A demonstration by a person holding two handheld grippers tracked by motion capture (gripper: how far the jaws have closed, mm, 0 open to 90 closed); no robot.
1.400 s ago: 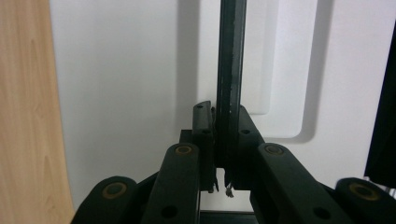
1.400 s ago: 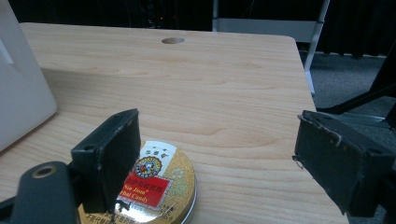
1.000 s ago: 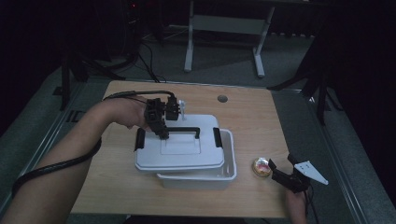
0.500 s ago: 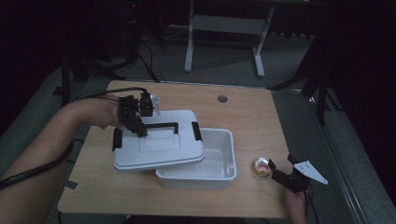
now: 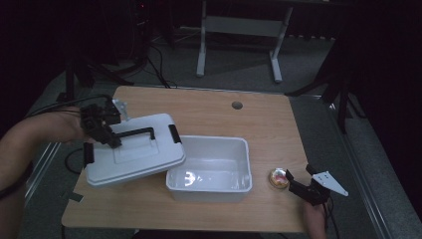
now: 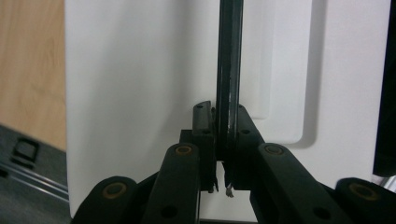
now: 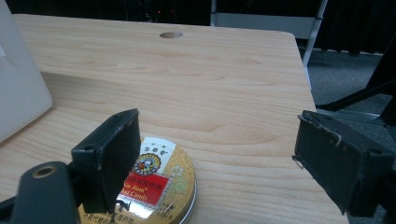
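Gripping the black handle (image 6: 230, 70) of the white lid (image 5: 133, 149), your left gripper (image 5: 105, 130) has both fingers (image 6: 201, 122) pressed flat against the bar, one on each side. Beneath those fingers the lid hangs tilted, its right edge lying over the left rim of the white box (image 5: 209, 186) and its left side out over the table (image 5: 259, 119). In the left gripper view, the lid's white top spreads out beyond the fingertips, with bare wood off to the left.

Right of the lid, the box sits open on the table.

Farther right, your right gripper (image 5: 299, 185) holds its fingers (image 7: 112, 154) wide apart, gripping nothing. The small round tin (image 7: 156, 184) lies on the table close against the left finger, partly behind it, while the right finger stands well apart from it.
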